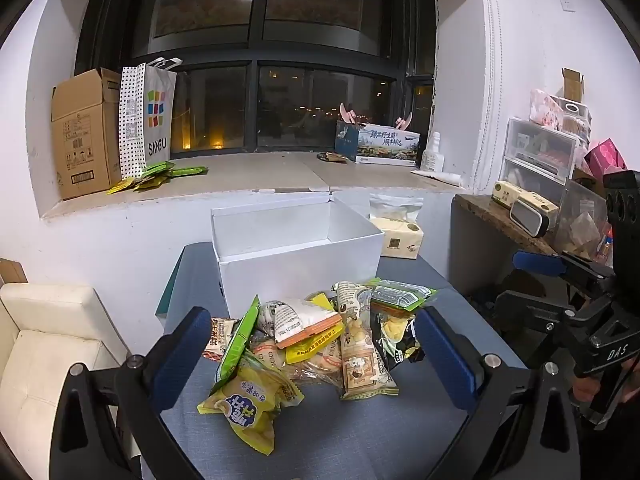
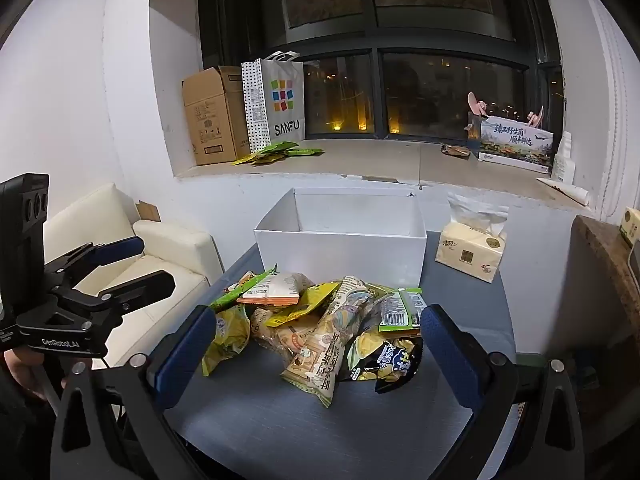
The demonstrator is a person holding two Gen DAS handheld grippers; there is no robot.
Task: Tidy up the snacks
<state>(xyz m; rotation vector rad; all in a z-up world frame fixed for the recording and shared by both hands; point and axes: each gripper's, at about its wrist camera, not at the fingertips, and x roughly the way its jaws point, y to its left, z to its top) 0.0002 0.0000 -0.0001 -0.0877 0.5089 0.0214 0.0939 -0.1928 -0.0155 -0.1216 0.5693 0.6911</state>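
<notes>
Both the left gripper (image 1: 316, 354) and the right gripper (image 2: 318, 350) stand fully open and empty, angled down over the snack pile (image 1: 312, 344), ready for a pick. The pile lies loose on the grey table (image 1: 340, 436). Just behind, the white box (image 1: 296, 256) stands open, presumably to receive the packets.

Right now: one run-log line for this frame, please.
stage: start | left tool: open, empty | right tool: open, empty | snack pile: on table, before white box | box: open, looks empty
</notes>
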